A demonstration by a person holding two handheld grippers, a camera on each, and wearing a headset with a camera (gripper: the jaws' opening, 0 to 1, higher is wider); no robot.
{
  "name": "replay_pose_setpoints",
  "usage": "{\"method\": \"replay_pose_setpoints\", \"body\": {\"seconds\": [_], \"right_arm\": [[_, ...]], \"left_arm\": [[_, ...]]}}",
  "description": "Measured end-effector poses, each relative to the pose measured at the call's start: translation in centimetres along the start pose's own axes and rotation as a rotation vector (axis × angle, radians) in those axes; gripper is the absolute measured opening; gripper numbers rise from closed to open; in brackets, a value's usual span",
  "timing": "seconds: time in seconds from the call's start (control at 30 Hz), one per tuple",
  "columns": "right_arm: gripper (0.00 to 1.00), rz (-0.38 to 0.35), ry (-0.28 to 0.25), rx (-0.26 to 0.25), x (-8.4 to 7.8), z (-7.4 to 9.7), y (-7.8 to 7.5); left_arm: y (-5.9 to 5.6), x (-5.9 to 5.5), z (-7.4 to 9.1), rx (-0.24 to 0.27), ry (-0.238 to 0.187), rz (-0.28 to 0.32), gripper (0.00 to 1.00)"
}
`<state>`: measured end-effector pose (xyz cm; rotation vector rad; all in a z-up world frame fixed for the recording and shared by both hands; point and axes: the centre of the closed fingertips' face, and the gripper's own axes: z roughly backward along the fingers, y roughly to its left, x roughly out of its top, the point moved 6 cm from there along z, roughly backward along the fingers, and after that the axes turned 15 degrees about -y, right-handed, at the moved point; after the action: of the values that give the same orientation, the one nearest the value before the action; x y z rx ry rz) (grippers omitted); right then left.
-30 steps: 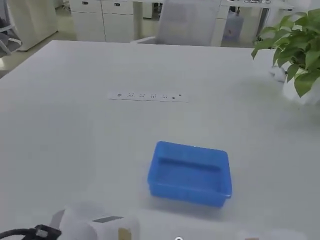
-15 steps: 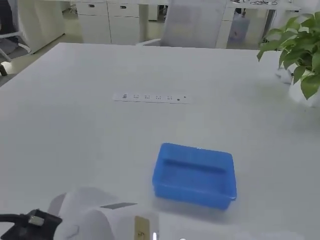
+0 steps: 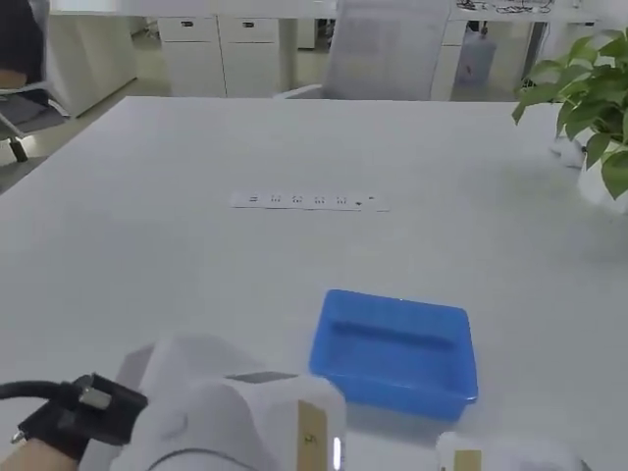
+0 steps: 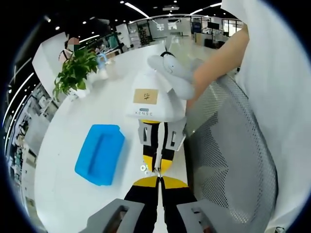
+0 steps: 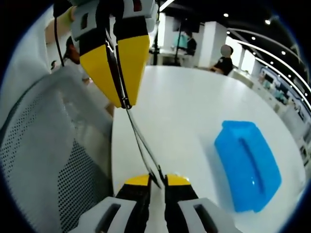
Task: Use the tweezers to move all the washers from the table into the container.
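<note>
Right gripper view | my right gripper (image 5: pixel 156 183) and left gripper (image 5: pixel 124 101) both pinch the tweezers (image 5: pixel 141 145) | blue container (image 5: pixel 228 145) on table (image 5: pixel 184 111), well aside, looks empty | washer (image 4: pixel 143 168) lies near jaws; none moved yet.

The right hand-held gripper (image 5: pixel 156 182) pinches tweezers (image 5: pixel 139 140) (blue container (image 5: pixel 248 165) nearby).

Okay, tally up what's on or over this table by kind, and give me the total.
grippers: 2
tweezers: 1
blue container: 1
plant: 1
socket strip: 1
Total: 6. The washers are too small to count.
</note>
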<state>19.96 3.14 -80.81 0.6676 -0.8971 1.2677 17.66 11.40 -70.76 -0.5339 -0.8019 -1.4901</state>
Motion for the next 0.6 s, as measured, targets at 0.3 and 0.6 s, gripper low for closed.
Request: {"method": "replay_pose_setpoints", "body": {"seconds": [0.3, 0.6], "right_arm": [[0.07, -0.017, -0.025, -0.008, 0.3, -0.6, -0.6], [0.07, -0.041, -0.042, -0.013, 0.2, -0.9, -1.2]], "left_arm": [[0.9, 0.4, -0.2, -0.004, 0.013, -0.013, 0.0], [2.5, 0.7, -0.5, -0.03, 0.03, -0.034, 0.0]]}}
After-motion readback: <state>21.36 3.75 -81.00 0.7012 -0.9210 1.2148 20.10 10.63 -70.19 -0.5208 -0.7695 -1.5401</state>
